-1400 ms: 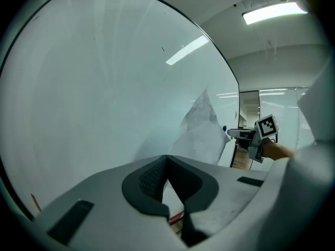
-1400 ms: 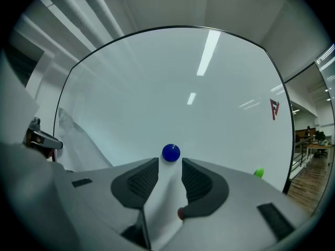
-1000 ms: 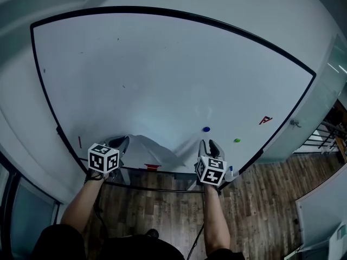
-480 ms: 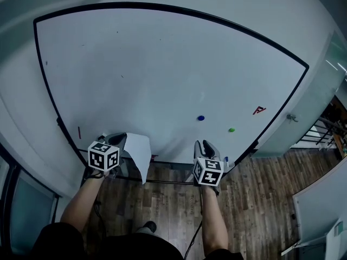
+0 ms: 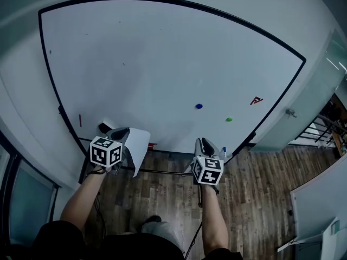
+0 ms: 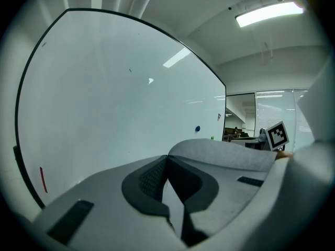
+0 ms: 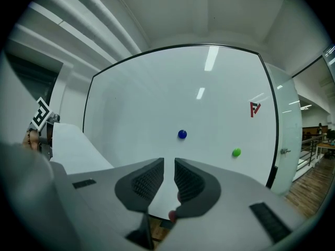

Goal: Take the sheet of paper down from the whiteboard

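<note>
Status: the white sheet of paper (image 5: 139, 148) is off the large black-framed whiteboard (image 5: 162, 58). It hangs from the left tool (image 5: 122, 134), down across the board's bottom frame and over the wood-plank floor (image 5: 260, 199). No part of it looks attached.

The left tool is clamped on the sheet's edge. The right tool (image 5: 206, 144) is closing, its pads not yet together and nothing between them.

Judgement: the taking-down is essentially done. What may remain is putting the sheet somewhere, but no landing place shows.

Views: only the left gripper view shows the pinch — a thin sliver of paper between the dark pads (image 6: 151, 179). Only the right gripper view shows its bare gap, with the round blue magnet (image 7: 182, 134) and the round green magnet (image 7: 236, 152) on the board beyond. Only the head view gives the sheet's full hang.
</note>
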Action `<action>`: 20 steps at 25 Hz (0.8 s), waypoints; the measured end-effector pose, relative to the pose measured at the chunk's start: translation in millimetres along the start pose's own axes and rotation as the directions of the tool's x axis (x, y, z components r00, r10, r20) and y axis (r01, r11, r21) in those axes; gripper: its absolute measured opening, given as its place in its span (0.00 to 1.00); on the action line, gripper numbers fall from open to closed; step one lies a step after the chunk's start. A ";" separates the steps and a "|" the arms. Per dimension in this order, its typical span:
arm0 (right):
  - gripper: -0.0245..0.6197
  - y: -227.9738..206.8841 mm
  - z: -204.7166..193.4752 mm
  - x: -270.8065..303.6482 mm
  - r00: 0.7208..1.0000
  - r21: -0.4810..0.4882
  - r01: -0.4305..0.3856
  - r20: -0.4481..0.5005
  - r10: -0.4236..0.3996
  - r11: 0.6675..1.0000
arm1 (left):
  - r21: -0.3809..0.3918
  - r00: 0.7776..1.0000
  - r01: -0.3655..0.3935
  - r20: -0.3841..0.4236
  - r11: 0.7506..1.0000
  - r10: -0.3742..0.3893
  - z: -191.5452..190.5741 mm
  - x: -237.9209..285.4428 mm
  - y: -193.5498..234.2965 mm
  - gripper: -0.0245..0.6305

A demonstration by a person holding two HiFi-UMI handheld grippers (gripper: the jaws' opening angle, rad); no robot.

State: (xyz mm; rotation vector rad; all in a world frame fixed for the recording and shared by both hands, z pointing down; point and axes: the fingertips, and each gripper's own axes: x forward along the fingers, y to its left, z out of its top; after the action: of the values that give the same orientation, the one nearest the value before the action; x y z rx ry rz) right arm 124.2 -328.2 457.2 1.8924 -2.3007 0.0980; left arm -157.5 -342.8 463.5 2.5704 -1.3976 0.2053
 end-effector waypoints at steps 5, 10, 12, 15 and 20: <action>0.13 -2.7 -3.1 -10.6 1.000 -0.001 -0.015 0.009 0.015 1.000 | 0.004 1.000 -0.007 0.001 1.000 0.007 -3.7 -4.8 -14.1 0.07; 0.11 -14.0 1.8 -22.4 0.998 -0.030 -0.050 0.022 0.051 0.998 | 0.000 0.999 -0.039 0.012 0.999 0.039 0.4 -2.9 -30.0 0.07; 0.11 -21.4 3.6 -26.2 0.998 -0.039 -0.061 0.024 0.061 0.997 | -0.014 0.998 -0.055 0.023 0.998 0.055 3.5 -1.9 -36.6 0.07; 0.10 -30.7 8.1 -32.0 0.996 -0.044 -0.083 0.030 0.084 0.996 | -0.040 0.997 -0.075 0.027 0.996 0.076 5.1 1.6 -50.6 0.07; 0.10 -45.4 9.5 -41.2 0.991 -0.066 -0.127 0.034 0.129 0.990 | -0.039 0.993 -0.111 0.038 0.993 0.113 5.4 5.0 -77.0 0.07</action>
State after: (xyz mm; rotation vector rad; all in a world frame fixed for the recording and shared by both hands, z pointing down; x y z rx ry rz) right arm 175.5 -298.7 438.7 1.7306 -2.4193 0.0038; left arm -89.9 -307.4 450.4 2.4818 -1.5466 0.1444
